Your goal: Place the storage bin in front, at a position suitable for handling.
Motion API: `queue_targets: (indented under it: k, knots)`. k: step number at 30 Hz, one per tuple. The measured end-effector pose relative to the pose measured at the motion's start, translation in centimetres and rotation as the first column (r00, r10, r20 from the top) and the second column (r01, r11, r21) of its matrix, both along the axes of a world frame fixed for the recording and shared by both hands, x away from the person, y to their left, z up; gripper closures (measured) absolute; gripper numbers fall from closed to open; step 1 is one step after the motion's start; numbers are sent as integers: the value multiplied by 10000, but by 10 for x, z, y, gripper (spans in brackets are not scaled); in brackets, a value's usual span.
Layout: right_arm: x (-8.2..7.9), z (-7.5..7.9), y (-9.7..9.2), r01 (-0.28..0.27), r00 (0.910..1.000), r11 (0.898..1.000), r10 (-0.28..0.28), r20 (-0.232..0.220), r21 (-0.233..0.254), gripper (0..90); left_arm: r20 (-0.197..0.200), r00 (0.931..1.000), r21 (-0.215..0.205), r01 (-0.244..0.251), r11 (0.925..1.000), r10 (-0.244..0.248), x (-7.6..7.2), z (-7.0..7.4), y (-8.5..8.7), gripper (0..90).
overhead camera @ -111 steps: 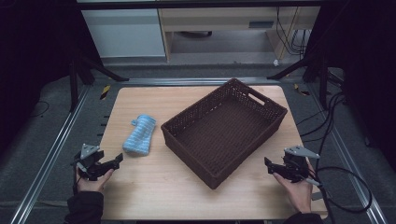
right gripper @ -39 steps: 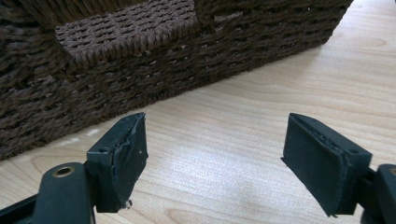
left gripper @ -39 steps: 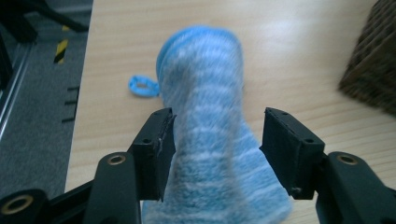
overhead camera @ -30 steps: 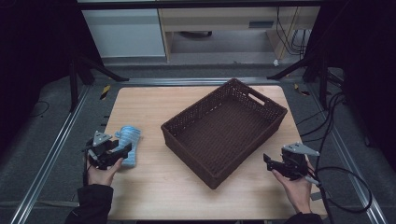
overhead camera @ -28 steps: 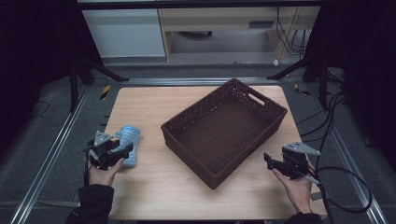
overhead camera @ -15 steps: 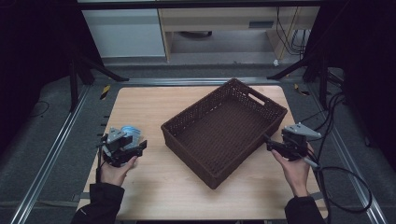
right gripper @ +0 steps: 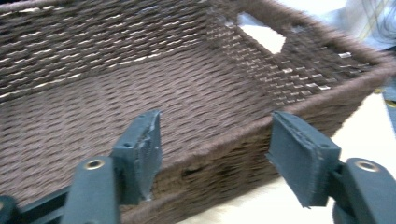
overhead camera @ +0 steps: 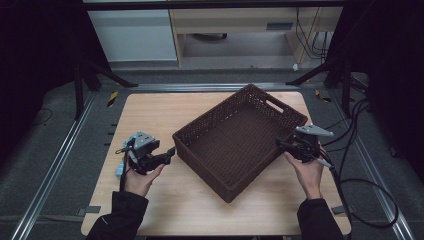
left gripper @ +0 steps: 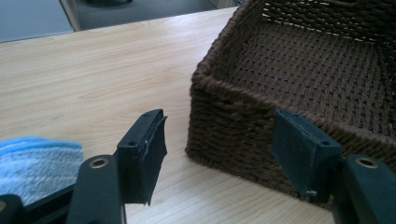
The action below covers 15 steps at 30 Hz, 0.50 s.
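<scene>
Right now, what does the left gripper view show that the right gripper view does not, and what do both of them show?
The left gripper view alone shows a soft light-blue cloth at its lower left, a wide stretch of the pale wooden table top, and a corner of the dark brown woven basket seen from outside.

The right gripper view alone shows the cut-out handle hole in the basket's end wall, and the right gripper open, with the near rim between its jaws but untouched.

Both show the basket's bare woven floor and two open black jaws; the left gripper holds nothing.
</scene>
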State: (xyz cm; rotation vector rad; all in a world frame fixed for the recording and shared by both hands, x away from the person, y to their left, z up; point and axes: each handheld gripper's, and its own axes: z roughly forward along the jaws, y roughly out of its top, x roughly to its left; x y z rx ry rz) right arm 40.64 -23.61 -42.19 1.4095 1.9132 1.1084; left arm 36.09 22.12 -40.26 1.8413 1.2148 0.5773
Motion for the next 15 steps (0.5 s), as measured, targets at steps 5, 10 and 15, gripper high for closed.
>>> queue_targets:
  k: [5, 10, 15]
  knots:
    - [-5, -1, 5, 200, 9996, 9998, -199, 191, -48, 394, 118, 9998, -143, 159, 9998, -157, 0, 4, -8, 345]
    - [-11, -1, 9, 341, 9992, 9994, -339, 226, -70, 394, 166, 9994, -163, 314, 9994, -311, 0, 6, -16, 338]
    - [-21, 0, 14, 300, 9994, 9995, -300, 195, -22, 391, 176, 9990, -194, 411, 9990, -407, 0, 7, -21, 332]
